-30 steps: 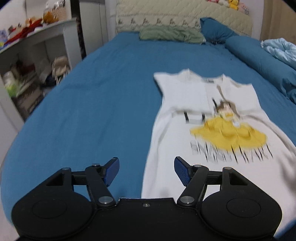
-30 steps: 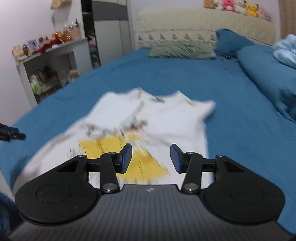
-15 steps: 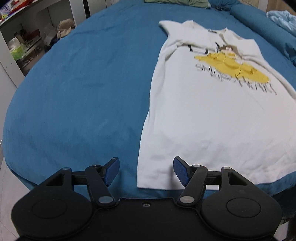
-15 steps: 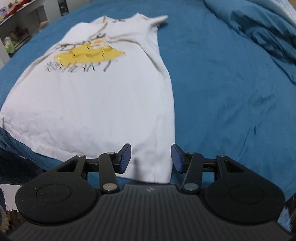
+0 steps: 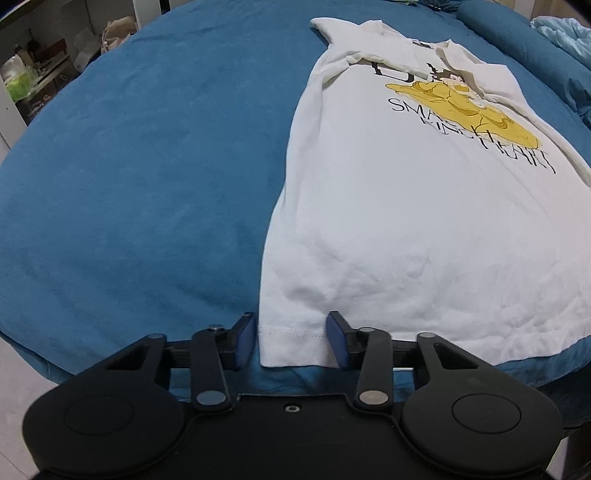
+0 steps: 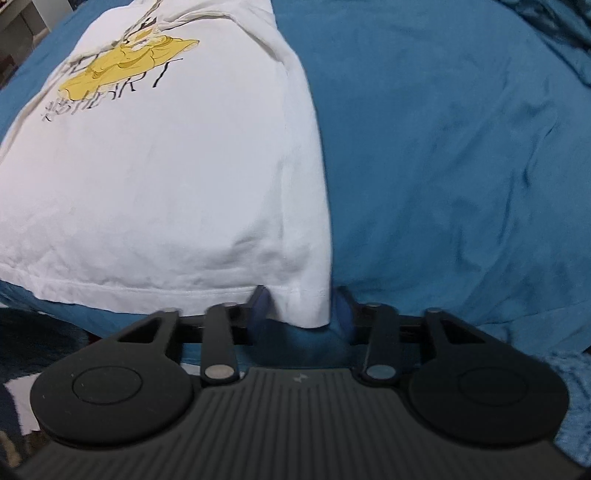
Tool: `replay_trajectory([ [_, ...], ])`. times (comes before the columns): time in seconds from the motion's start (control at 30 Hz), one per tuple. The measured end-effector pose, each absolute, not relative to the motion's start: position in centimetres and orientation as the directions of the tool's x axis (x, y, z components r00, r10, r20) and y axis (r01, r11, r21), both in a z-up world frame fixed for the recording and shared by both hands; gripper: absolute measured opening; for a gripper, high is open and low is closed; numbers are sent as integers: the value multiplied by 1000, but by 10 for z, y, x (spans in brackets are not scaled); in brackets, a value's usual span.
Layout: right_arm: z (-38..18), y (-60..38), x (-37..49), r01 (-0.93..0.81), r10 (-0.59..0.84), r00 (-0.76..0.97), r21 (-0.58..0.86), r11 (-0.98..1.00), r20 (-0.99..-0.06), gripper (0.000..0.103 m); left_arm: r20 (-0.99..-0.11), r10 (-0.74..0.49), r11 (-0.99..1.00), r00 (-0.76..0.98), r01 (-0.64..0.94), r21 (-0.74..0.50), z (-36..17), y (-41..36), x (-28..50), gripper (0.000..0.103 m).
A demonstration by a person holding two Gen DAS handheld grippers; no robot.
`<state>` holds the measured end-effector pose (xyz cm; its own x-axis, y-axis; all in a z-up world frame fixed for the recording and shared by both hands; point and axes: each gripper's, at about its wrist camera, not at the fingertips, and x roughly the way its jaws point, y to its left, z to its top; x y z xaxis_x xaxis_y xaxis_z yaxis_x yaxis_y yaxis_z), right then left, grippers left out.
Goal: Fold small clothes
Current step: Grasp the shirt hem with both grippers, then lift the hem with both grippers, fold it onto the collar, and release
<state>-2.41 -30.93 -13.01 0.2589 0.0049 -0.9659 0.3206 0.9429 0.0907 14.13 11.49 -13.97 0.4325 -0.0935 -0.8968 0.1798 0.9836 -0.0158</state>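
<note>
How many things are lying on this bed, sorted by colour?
White: 1, the T-shirt, a hem corner between each closing pair of tongs.
Pale blue: 1, the crumpled quilt.
Dark blue: 1, the bolster.
Total: 3, on the blue bedspread.

White shirt lies flat on blue bedspread. Right gripper jaws closing around its near hem corner.

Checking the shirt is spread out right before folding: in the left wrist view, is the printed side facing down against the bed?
No, the white T-shirt lies with its yellow print and black lettering facing up on the blue bed.
</note>
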Motion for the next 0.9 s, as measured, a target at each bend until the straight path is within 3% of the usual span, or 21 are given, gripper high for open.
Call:
replay_trajectory([
  [0.03,-130,-309,-24,318,11,257,95,943,-966,36,-897,-94,983,431,181,-16,-140,114,142,35],
  [0.1,-129,-308,-24,312,4,254,86,946,-967,29,-898,-86,982,431,189,-3,-138,112,142,9],
  [0.2,-123,-310,-27,319,13,275,104,942,-961,21,-896,-100,983,433,183,-21,-130,114,140,8],
  [0.63,-46,-342,-25,334,119,515,327,884,-849,20,-799,-183,982,573,145,-121,-50,115,143,7],
  [0.9,2,-377,53,272,115,659,378,885,-743,20,-713,-214,977,668,165,-138,4,92,235,7],
])
